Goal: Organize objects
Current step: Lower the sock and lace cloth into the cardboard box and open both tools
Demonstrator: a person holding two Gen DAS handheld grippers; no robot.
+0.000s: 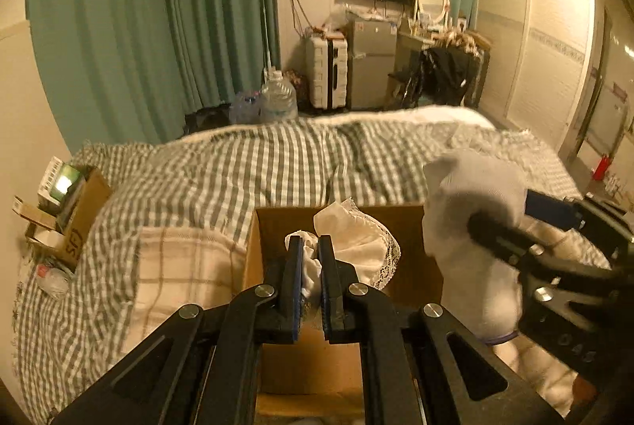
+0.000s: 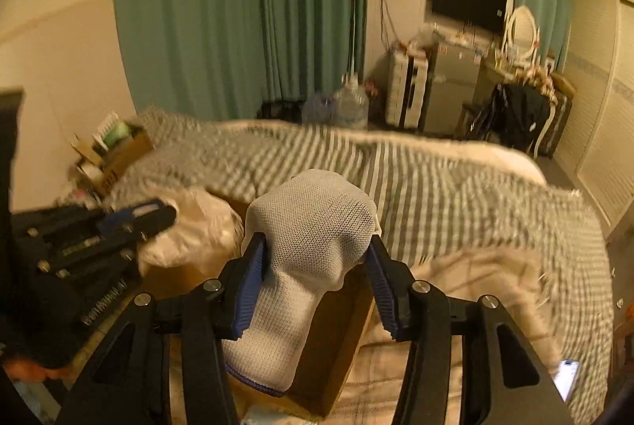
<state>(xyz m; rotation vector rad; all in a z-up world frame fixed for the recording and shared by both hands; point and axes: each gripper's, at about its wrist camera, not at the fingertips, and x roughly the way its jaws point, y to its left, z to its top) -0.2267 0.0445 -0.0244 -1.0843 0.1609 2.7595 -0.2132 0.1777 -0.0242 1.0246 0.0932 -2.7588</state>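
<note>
Both claws work over an open cardboard box (image 1: 412, 266) that sits on a bed with a checked cover (image 1: 237, 163).

Left claw (image 1: 310, 266): closed on a white lace-edged cloth (image 1: 356, 238), the fabric pinched between the two pads. The cloth bunches just beyond the fingertips and sits low inside the box, toward its far wall.

Right claw (image 2: 315, 274): its fingers stand apart on either side of a white mesh sock (image 2: 313, 238). The sock drapes upright between them, toe end uppermost and cuff hanging below; whether the pads press it firmly cannot be told. In the left view the sock (image 1: 471, 226) hangs at the right edge of the box, above its rim.

Step in hand, as judged: laying soft items into the box. To do it well, the sock should be carried fully over the opening and lowered until its cuff rests on the box floor before letting go, beside the cloth and not on top of it. The left claw should hold the cloth down so that it does not spring up.
</note>
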